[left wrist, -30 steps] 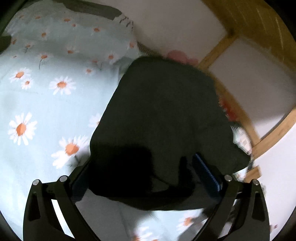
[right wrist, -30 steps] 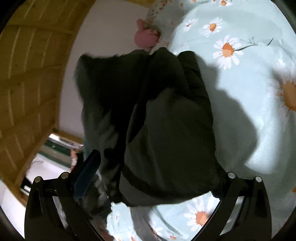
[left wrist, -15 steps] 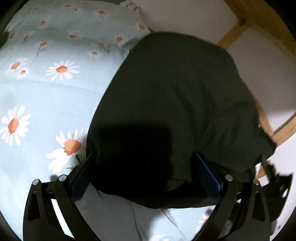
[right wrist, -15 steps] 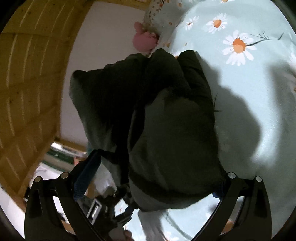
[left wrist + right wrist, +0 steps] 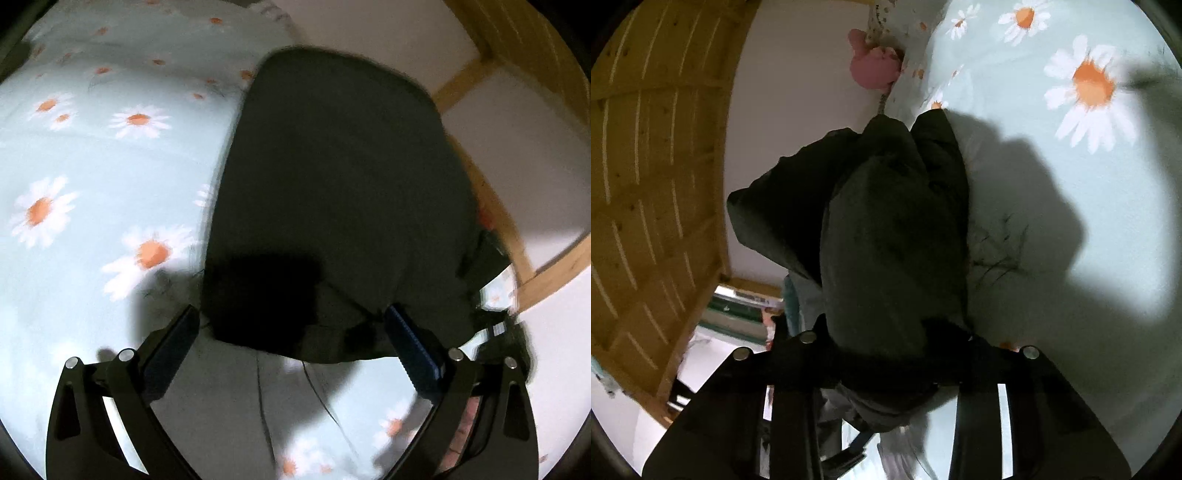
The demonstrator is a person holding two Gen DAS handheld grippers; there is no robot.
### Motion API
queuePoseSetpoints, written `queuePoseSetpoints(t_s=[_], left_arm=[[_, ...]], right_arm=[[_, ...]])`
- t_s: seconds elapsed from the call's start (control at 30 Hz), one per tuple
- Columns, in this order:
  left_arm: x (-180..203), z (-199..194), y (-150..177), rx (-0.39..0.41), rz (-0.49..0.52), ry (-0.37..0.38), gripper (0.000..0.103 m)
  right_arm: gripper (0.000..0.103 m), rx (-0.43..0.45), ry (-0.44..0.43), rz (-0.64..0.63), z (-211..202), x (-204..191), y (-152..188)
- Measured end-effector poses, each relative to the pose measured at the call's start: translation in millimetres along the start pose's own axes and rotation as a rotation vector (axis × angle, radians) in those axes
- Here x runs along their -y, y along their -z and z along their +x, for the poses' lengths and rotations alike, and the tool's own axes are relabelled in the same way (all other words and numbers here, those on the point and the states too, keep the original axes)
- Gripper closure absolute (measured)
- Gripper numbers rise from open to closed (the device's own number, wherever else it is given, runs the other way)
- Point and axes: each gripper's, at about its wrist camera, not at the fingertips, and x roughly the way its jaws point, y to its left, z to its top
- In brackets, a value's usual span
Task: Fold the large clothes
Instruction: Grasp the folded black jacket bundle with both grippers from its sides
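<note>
A dark folded garment (image 5: 332,192) lies on the daisy-print bed cover (image 5: 92,166) near the bed's edge. My left gripper (image 5: 291,325) is open, its fingers spread either side of the garment's near hem. In the right wrist view the same garment (image 5: 890,240) hangs bunched from my right gripper (image 5: 890,354), whose fingers have closed on its near edge. The right gripper's pads are hidden by the cloth.
A white wall (image 5: 369,33) and a wooden slatted frame (image 5: 653,155) border the bed. A pink soft toy (image 5: 873,66) sits at the bed's far corner. Shelves with books (image 5: 746,302) show beyond the bed edge. My right gripper shows at the left view's right edge (image 5: 498,328).
My right gripper has closed on the garment's edge; it was open half a second ago. The left gripper has stayed open and drawn back slightly, with the hem now between its fingertips.
</note>
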Motion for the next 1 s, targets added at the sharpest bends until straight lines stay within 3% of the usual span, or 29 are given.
queuePoseSetpoints(t_s=[0.17, 0.2, 0.33, 0.4, 0.43, 0.53, 0.63, 0.77, 0.87, 0.93, 1.0], left_arm=[[-25.1, -69.5, -37.9, 0.159, -0.070, 0.077, 0.005], [-31.6, -63.4, -47.6, 0.137, -0.085, 0.115, 0.005], [-64.8, 27.6, -68.0, -0.104, -0.212, 0.317, 0.005], [-63.4, 59.6, -70.8, -0.121, -0.202, 0.301, 0.005], [-56.0, 60.9, -75.4, -0.065, -0.152, 0.328, 0.005], [-44.3, 82.0, -83.6, -0.146, -0.212, 0.530, 0.005], [-29.5, 92.2, -84.6, -0.144, -0.161, 0.434, 0.005], [-28.1, 89.3, -82.1, -0.145, -0.153, 0.410, 0.021], [-28.6, 80.9, -79.9, -0.163, -0.141, 0.410, 0.024], [-30.4, 74.1, -81.5, -0.176, -0.115, 0.401, 0.024], [-26.6, 75.3, -76.7, -0.189, -0.103, 0.398, 0.024]], right_arm=[[0.069, -0.096, -0.012, -0.034, -47.1, 13.9, -24.9], [0.068, -0.125, -0.015, -0.050, -58.7, 17.8, -30.5], [0.047, -0.191, -0.055, -0.026, -74.1, 35.5, -38.3], [0.021, -0.208, -0.097, -0.008, -70.8, 39.9, -38.7], [0.011, -0.214, -0.128, -0.017, -70.9, 38.2, -36.2], [0.003, -0.229, -0.110, -0.067, -64.7, 25.6, -28.6], [0.002, -0.180, -0.080, -0.068, -58.1, 19.9, -24.0], [0.002, -0.127, -0.061, -0.096, -48.2, 10.4, -18.9], [0.002, -0.120, -0.086, -0.124, -39.9, 4.1, -14.2], [0.002, -0.097, -0.010, -0.155, -36.8, 2.7, -15.4], [0.003, -0.011, 0.074, -0.184, -33.6, -2.8, -16.6]])
